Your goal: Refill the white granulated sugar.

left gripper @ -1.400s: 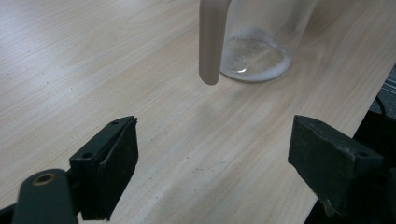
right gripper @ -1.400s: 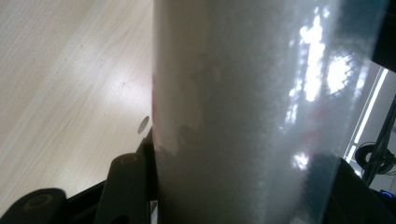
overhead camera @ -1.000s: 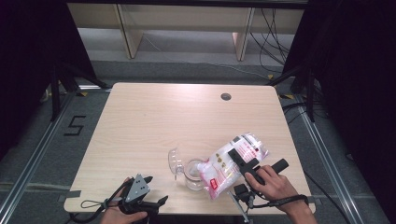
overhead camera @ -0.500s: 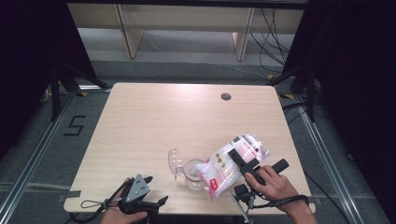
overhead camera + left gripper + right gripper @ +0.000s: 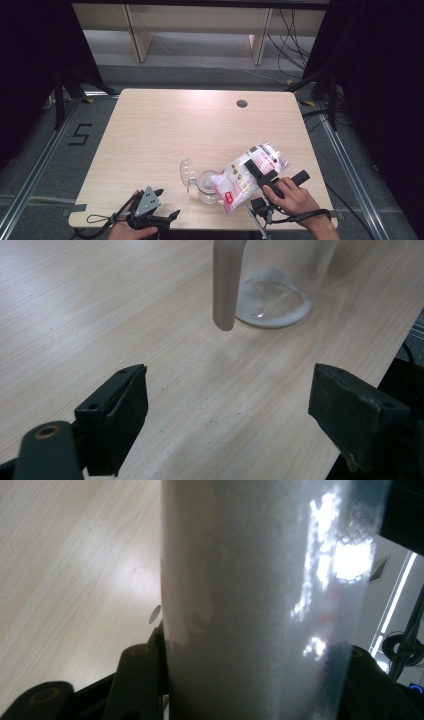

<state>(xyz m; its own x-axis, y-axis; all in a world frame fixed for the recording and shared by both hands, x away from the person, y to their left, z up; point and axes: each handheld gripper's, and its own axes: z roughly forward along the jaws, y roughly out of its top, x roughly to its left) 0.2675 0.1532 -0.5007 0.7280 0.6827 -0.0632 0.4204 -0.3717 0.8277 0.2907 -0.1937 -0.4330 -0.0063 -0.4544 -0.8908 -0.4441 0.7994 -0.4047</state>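
A clear plastic jug [image 5: 207, 186] stands near the table's front edge, its hinged lid [image 5: 187, 172] flipped open to the left. In the left gripper view the jug's handle [image 5: 228, 285] hangs down, and white grains [image 5: 272, 301] lie on the jug's bottom. My right gripper [image 5: 254, 169] is shut on a clear bag of white grains [image 5: 240, 177] with a red and white label. The bag tilts down to the left, its low end at the jug's mouth. The bag [image 5: 260, 600] sits between the black fingers [image 5: 137, 680]. My left gripper [image 5: 167, 203] rests left of the jug, jaws wide open [image 5: 227, 410] and empty.
The wooden table [image 5: 165, 130] has a round cable hole [image 5: 242, 103] at the back right. Its front edge lies just under both hands. Pale shelving [image 5: 200, 25] stands beyond the far edge, and dark curtains hang on both sides.
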